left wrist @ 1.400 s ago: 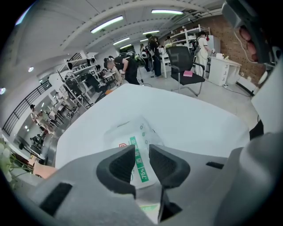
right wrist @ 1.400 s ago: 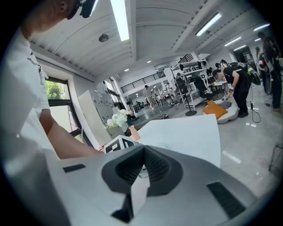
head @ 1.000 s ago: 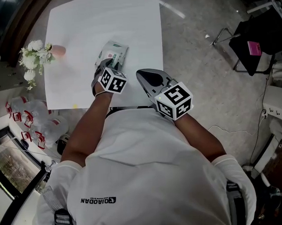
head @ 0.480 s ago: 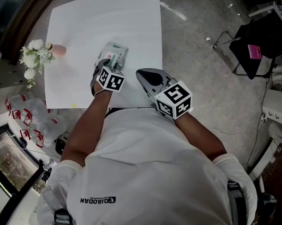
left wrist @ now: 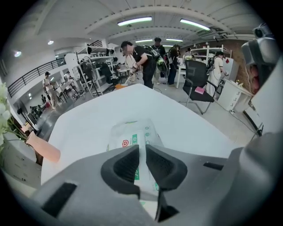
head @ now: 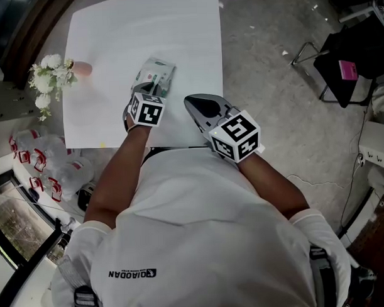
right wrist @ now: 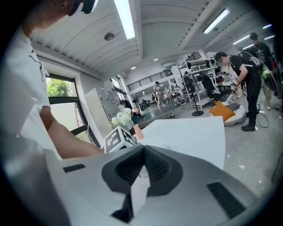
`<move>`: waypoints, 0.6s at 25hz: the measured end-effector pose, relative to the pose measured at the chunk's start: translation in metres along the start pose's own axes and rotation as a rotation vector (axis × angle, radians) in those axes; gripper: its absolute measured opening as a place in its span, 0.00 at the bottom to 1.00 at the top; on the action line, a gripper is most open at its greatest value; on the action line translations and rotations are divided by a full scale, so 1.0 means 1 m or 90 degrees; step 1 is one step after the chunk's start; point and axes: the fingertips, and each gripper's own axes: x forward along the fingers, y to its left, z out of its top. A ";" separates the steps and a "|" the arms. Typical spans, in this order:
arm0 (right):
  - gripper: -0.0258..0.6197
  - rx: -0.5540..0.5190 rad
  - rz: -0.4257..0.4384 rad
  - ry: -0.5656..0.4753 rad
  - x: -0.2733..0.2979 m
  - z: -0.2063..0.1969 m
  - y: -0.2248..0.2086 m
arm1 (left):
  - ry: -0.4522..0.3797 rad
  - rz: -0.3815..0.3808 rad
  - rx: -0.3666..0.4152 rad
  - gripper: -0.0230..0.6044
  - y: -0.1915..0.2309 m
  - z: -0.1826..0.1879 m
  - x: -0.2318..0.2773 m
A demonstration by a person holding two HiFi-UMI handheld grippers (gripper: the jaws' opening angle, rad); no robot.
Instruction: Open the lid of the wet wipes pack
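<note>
nearest the person, the right hand-held gripper hangs over the near edge of the bench, toward the near right corner; its own view shows its jaws drawn together at the tips with nothing between them. just beyond and to its left, the left hand-held gripper is lowered over the near end of the wet wipes pack, its jaws only narrowly apart, leaving a slit through which the pack's green label shows; no flap or lid edge can be seen pinched between them. the pack lies flat about midway across the bench, nearer the near edge than the far one, top face up. further off at the left edge stand white flowers in a pinkish vase. judged from these views, the lid looks unopened, flush with the pack: the approach is made, while catching the lid's edge and lifting it back remain to be done.
</note>
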 end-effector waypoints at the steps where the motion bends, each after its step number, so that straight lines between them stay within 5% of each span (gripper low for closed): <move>1: 0.05 0.000 -0.001 0.000 0.000 0.000 0.001 | -0.002 -0.005 -0.005 0.12 0.001 0.001 -0.001; 11: 0.05 0.002 -0.026 -0.011 0.002 0.004 0.009 | -0.051 -0.074 -0.128 0.10 0.012 0.008 -0.015; 15: 0.05 0.002 -0.034 -0.015 0.005 0.007 0.014 | -0.060 -0.075 -0.115 0.10 0.017 0.012 -0.021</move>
